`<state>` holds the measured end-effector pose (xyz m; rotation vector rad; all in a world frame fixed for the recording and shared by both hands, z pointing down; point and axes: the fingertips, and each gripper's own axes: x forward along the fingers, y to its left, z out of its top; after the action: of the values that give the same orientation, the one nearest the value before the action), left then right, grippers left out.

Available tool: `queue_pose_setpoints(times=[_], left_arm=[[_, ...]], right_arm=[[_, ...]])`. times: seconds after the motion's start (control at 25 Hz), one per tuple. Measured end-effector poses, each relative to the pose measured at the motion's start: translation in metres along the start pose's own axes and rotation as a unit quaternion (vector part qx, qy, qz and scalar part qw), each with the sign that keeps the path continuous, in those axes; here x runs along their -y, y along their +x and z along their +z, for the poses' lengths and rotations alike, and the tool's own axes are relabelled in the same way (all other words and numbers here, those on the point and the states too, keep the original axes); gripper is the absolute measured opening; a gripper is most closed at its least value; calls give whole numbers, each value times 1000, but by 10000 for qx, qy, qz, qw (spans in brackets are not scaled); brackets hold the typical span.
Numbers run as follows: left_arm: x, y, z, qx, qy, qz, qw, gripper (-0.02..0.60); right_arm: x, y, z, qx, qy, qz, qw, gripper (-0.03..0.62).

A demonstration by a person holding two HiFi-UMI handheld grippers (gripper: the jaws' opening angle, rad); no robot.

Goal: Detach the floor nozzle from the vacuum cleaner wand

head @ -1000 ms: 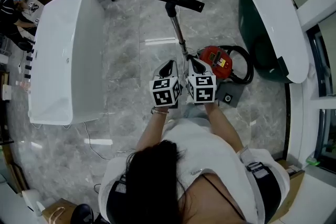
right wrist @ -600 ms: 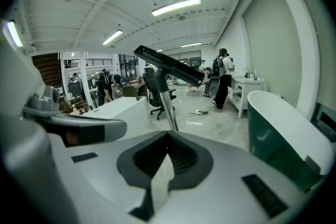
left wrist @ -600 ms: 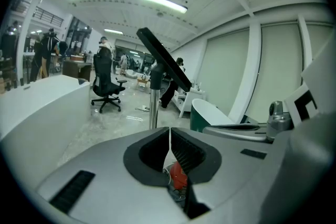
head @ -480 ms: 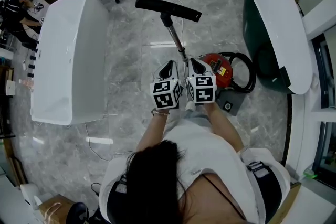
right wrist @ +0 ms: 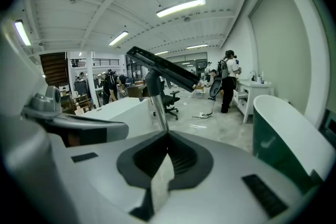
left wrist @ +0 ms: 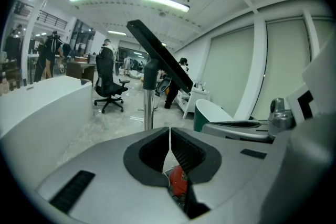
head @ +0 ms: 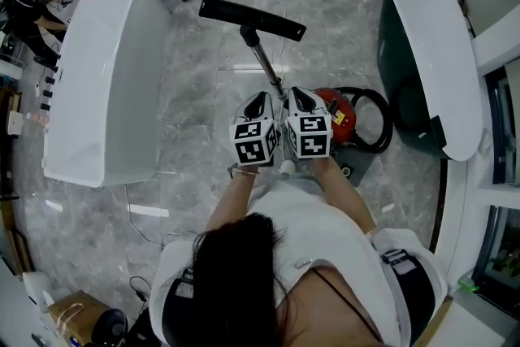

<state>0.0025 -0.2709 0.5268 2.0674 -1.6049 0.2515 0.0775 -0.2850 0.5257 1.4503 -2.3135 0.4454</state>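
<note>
The nozzle (head: 252,19) was not yet off the wand (head: 264,65). It sat at the wand's far end, out over the middle of the floor (head: 195,85) between the two bathtubs, and it showed against the ceiling in both gripper views, so it looked lifted. The left gripper (head: 258,103) and right gripper (head: 302,98) were side by side at the near end of the wand, both with jaws clenched. The left one's tips met on nothing. The right one had a pale strip in its slot that could not be identified. The main risk was leverage, since with both grippers far from the joint any slip would likely let the nozzle swing into the white bathtub (head: 106,77) or drop onto the floor. The hose (head: 378,122) could also drag the red vacuum cleaner (head: 337,111) if the wand was pulled further out.
</note>
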Motion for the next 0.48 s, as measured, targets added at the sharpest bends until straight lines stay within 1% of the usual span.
queue_pose_setpoints(times=[0.28,0.48], left_arm=[[6,12,2,56,-101,119,9999,15],[5,15,1,43,-144,192,9997,15]], right_arm=[[9,6,9,107,-150,225,9996,15],[9,9,14,169,-124,375,9991,15]])
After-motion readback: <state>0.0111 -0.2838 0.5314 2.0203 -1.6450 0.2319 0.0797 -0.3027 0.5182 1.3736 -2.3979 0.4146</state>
